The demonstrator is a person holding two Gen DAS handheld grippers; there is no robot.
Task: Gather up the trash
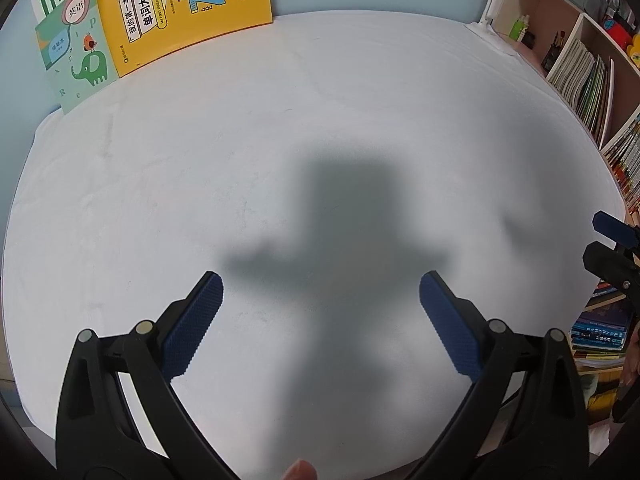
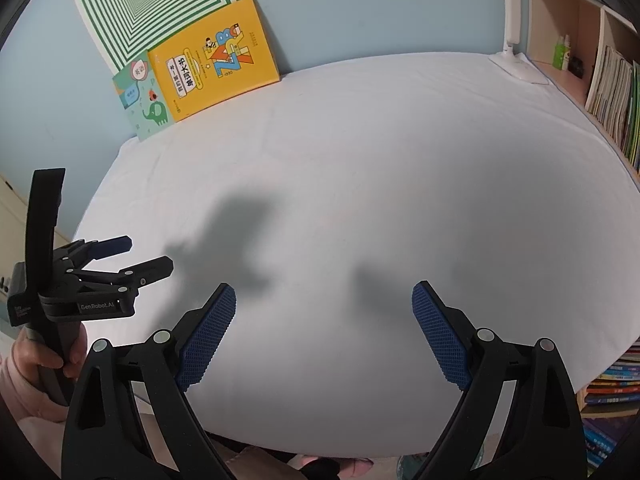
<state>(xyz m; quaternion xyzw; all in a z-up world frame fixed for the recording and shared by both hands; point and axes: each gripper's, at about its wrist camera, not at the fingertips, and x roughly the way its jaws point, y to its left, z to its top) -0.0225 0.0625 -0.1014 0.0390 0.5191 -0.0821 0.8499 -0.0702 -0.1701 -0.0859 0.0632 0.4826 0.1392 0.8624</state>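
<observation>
Over on the left, the left gripper (image 2: 136, 252), stamped "GenRobot.AI", hovers with jaws apart and nothing between them. Behind it, the yellow book (image 2: 216, 64) reads "MY FIRST ENGLISH WORD BOOK", I think; the print is small. Mid-frame, the white tablecloth (image 2: 360, 160) shows no trash at all, so weight and grip point can't be judged. The right gripper (image 2: 324, 304) gapes too.

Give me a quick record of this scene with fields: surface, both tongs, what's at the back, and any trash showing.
surface: white tablecloth, tong shadows on it
left tongs: open, empty
right tongs: open, empty
back wall: yellow book, green elephant book, green striped board, all leaning upright
back right: white lamp base, bookshelf
trash: none visible
</observation>
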